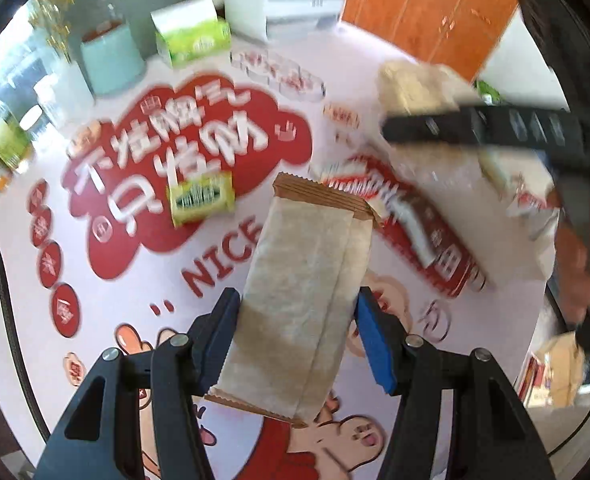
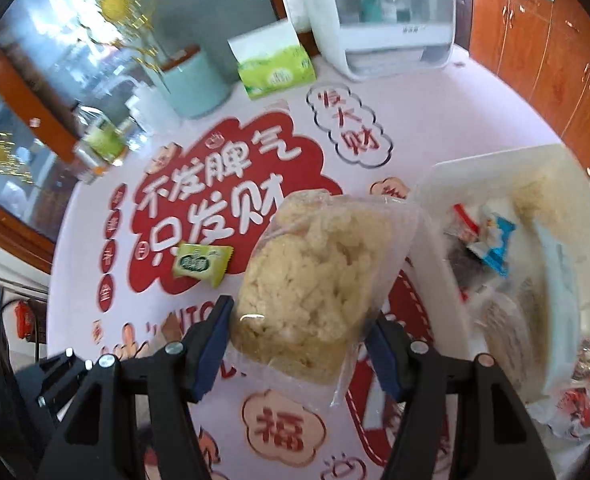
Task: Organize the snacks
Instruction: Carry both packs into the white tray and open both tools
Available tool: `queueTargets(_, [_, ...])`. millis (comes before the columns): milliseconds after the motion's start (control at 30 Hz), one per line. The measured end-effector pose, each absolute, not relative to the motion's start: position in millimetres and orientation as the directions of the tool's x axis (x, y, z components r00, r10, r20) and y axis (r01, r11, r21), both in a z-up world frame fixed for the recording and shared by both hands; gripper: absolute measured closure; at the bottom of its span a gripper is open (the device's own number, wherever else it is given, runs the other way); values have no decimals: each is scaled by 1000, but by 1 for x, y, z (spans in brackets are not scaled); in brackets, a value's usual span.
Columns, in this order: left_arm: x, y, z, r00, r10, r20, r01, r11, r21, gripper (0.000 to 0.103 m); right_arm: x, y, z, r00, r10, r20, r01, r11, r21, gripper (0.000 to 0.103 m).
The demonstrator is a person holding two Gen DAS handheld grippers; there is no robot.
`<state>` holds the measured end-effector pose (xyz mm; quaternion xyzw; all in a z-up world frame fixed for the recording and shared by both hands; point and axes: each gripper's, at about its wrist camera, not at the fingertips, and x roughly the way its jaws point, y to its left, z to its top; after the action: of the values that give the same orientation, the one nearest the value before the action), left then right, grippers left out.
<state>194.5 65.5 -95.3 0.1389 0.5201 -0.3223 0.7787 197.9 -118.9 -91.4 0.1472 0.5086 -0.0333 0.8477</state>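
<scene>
My left gripper (image 1: 297, 312) is shut on a long beige snack packet (image 1: 307, 292) with brown crimped ends and holds it above the table. My right gripper (image 2: 301, 322) is shut on a clear bag of pale puffed rice cake (image 2: 319, 280), held just left of a white tray (image 2: 435, 248). The tray holds several wrapped snacks, among them a blue and white one (image 2: 495, 240). A small green candy packet (image 2: 201, 262) lies on the printed tablecloth; it also shows in the left wrist view (image 1: 201, 200). The right gripper with its bag appears blurred in the left wrist view (image 1: 455, 128).
A green tissue box (image 2: 275, 68), a mint-green pot (image 2: 195, 84), a green-labelled bottle (image 2: 99, 144) and a white appliance (image 2: 383, 20) stand along the table's far side. Orange cabinets (image 2: 543, 48) are behind on the right. A red snack packet (image 1: 415, 228) lies under the tray area.
</scene>
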Motion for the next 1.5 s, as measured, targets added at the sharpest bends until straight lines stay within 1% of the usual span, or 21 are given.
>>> queueTargets(167, [182,32,-53,344,-369,-863,632,771,-78,46,155,-149,-57,548,135,-826,184,943,276,40])
queueTargets(367, [162,-38,-2,424,-398,-814,633,772,-48,46,107,-199,-16,610,94,-787,181,950,254,40])
queueTargets(533, [151,-107,22,443,-395,-805,616,786,-47,46,74,-251,6,629,23,-777,207,959,195,40])
queueTargets(667, [145,-154,22,462,-366,-808,593,805,-25,46,55,-284,14,635,-30,-772,210,969,134,39])
queueTargets(800, [144,-193,15,454,-341,-823,564,825,-30,46,47,-313,11,619,-56,-783,218,970,103,39])
queueTargets(967, [145,-219,5,438,-330,-837,546,836,-44,46,48,-331,-2,592,-86,-801,205,978,46,39])
queueTargets(1067, [148,-228,-2,429,-306,-850,529,848,-38,45,54,-339,-16,551,-70,-831,190,981,43,39])
queueTargets(1100, [150,-228,-6,420,-306,-854,525,850,-46,43,57,-341,-23,532,-61,-845,182,982,44,39])
queueTargets(1133, [152,-228,-9,410,-307,-859,523,850,-54,31,60,-342,-30,514,-51,-856,175,983,47,39])
queueTargets(1200, [153,-227,-17,411,-279,-868,511,859,-34,14,63,-344,-43,486,-36,-873,173,983,56,38])
queueTargets(1233, [151,-225,-19,429,-263,-864,503,864,-13,12,64,-346,-50,474,-23,-880,174,982,68,38])
queueTargets(1333, [148,-223,-29,424,-238,-874,505,863,10,10,63,-347,-61,449,18,-893,167,981,103,38])
queueTargets(1500, [148,-207,-37,411,-235,-881,472,882,-16,10,61,-340,-64,444,17,-896,156,983,96,38])
